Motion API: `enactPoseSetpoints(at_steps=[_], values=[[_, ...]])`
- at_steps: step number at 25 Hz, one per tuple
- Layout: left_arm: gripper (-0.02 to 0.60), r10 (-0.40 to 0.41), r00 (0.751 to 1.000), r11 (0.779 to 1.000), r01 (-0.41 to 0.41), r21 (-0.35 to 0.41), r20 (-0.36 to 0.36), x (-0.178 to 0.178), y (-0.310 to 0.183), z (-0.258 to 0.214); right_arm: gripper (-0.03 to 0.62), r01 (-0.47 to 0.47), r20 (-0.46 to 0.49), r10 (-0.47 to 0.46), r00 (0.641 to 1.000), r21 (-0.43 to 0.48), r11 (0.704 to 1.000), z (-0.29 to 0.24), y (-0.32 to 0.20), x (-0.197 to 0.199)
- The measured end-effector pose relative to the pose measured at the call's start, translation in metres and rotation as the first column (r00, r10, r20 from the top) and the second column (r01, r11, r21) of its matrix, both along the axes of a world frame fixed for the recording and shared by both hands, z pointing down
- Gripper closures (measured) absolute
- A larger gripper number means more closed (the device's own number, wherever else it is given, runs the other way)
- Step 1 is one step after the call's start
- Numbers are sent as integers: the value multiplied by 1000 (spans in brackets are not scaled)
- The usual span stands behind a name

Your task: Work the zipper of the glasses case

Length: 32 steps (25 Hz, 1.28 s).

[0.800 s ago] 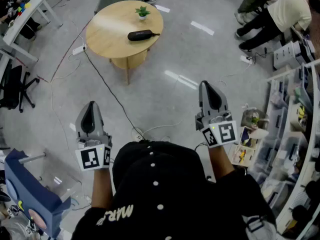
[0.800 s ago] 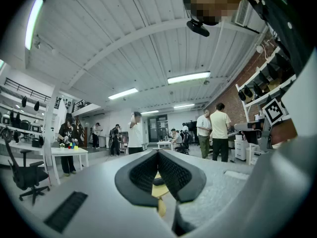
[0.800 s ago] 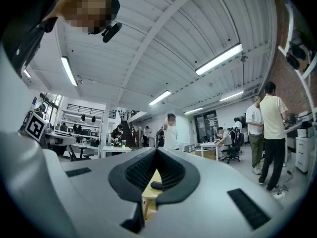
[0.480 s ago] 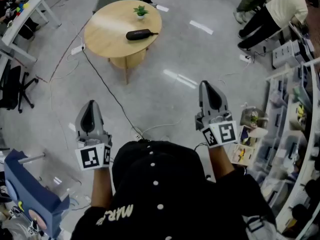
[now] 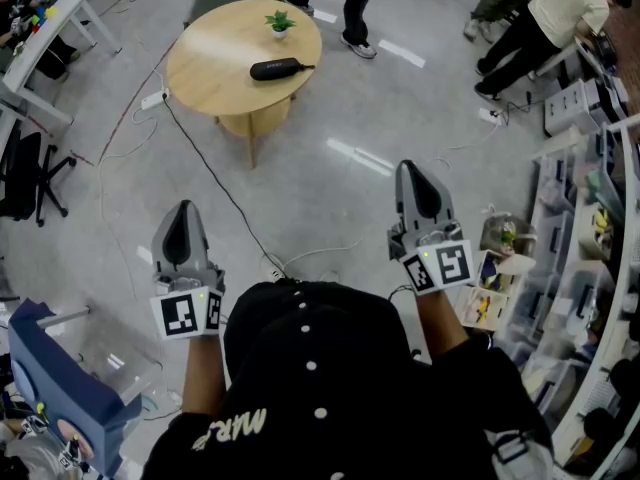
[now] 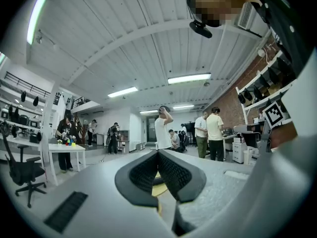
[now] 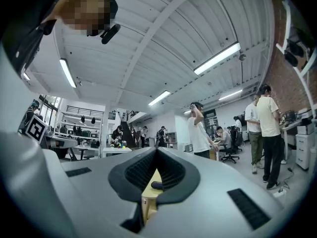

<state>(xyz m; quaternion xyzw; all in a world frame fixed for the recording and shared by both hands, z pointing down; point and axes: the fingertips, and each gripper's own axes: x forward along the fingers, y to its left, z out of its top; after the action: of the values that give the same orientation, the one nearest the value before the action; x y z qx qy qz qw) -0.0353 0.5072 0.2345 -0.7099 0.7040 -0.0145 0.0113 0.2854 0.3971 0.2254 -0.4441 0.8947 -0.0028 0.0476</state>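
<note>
Glasses case (image 5: pixel 278 69): dark, zipper state unreadable. It lies near the middle of the round table (image 5: pixel 205 78), close to a small plant (image 5: pixel 280 23).

Left tool (image 5: pixel 181 223), right tool (image 5: pixel 415 186): jaws together, empty, well short of the table, unmoved.

New: passer-by's legs (image 5: pixel 345 8) beyond the table.

Judgement: task not begun, approach outstanding.

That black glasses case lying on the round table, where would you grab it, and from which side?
Probably across the narrow middle of the glasses case, coming down from above: it lies flat on the table, long and slim, with open tabletop all round it.
</note>
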Motion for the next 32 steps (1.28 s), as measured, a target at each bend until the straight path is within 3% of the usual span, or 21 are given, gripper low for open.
enactPoseSetpoints(at_steps=[4, 7, 11, 14, 17, 26, 32], values=[[577, -1, 998, 1000, 1, -1, 59, 3, -1, 2, 592, 13, -5, -13, 1000, -17, 1000, 5, 0, -1], [563, 25, 998, 1000, -25, 5, 61, 4, -5, 3, 564, 24, 7, -24, 1000, -35, 999, 9, -3, -3], [423, 54, 999, 997, -54, 54, 6, -4, -13, 0, 456, 39, 19, -39, 999, -27, 999, 9, -6, -14], [382, 68, 997, 993, -66, 97, -24, -21, -18, -5, 382, 23, 4, -23, 1000, 6, 1000, 8, -6, -28], [360, 85, 996, 994, -84, 75, -11, -36, -28, 0, 348, 2, -6, -2, 1000, 11, 1000, 10, -8, -43], [339, 158, 987, 987, -158, 33, -3, -75, -40, 17, 340, -51, -46, 51, 998, -3, 999, 25, 0, -83], [339, 178, 984, 984, -178, 11, -19, -77, -45, 28, 342, -78, -64, 76, 995, -26, 997, 30, -2, -83]])
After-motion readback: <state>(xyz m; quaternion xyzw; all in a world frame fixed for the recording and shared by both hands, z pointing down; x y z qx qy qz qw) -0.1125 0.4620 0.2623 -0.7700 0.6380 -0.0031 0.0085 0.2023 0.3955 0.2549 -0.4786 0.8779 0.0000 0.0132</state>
